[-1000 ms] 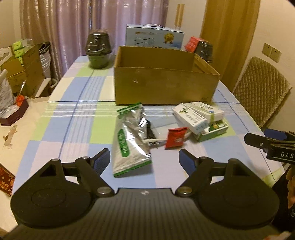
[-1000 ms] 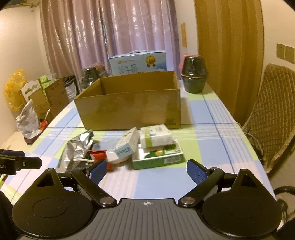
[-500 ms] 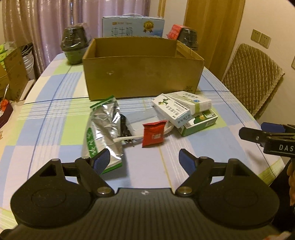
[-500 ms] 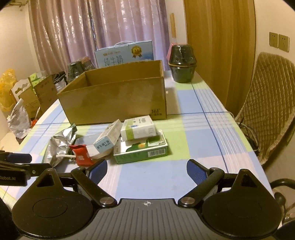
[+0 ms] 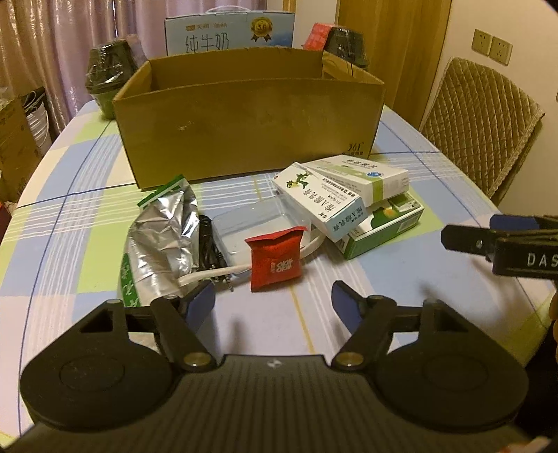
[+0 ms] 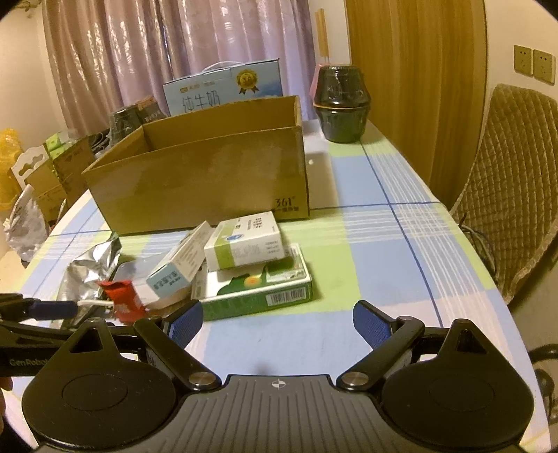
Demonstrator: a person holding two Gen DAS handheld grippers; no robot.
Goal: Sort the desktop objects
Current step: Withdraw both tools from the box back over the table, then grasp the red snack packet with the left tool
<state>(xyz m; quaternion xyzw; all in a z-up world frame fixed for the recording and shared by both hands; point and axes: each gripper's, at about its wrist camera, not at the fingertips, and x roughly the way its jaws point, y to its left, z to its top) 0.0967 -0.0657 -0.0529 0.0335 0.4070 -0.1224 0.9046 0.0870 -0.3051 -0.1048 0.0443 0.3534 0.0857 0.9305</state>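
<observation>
The left tongs [image 5: 272, 301] hang low over the near edge of the table, jaws closing with nothing between them but bare cloth; the red pouch [image 5: 274, 259] lies just past their tips at twelve o'clock. The right tongs [image 6: 277, 322] are spread wide and empty, aimed at the near side of the green box [image 6: 256, 296], which sits at eleven o'clock from their tips.

The table [image 5: 401, 278] wears a checked cloth of blue, green and white squares with thin blue lines. An open cardboard carton [image 5: 249, 115] stands across its middle. Behind it are a pale blue milk case [image 5: 228, 33] and two dark wrapped pots, one [image 5: 108, 75] at ten o'clock, the other [image 5: 347, 45] at one o'clock. Mauve curtains [image 6: 174, 45] hang at the back, a quilted chair [image 6: 512, 167] stands at three o'clock, and wall sockets [image 6: 533, 62] sit above it.

The loose things lie in a heap just in front of the carton. The red pouch is small and creased, with white print. At its nine o'clock lies a crumpled silver bag [image 5: 157, 240] with green edging, a black cable [image 5: 209, 247] beside it. A white cord [image 5: 212, 273] runs behind the pouch over a clear plastic tray [image 5: 258, 221]. At two o'clock a white carton with green print [image 5: 319, 204] leans on another white and green carton [image 5: 369, 176], both resting on the flat green box.
</observation>
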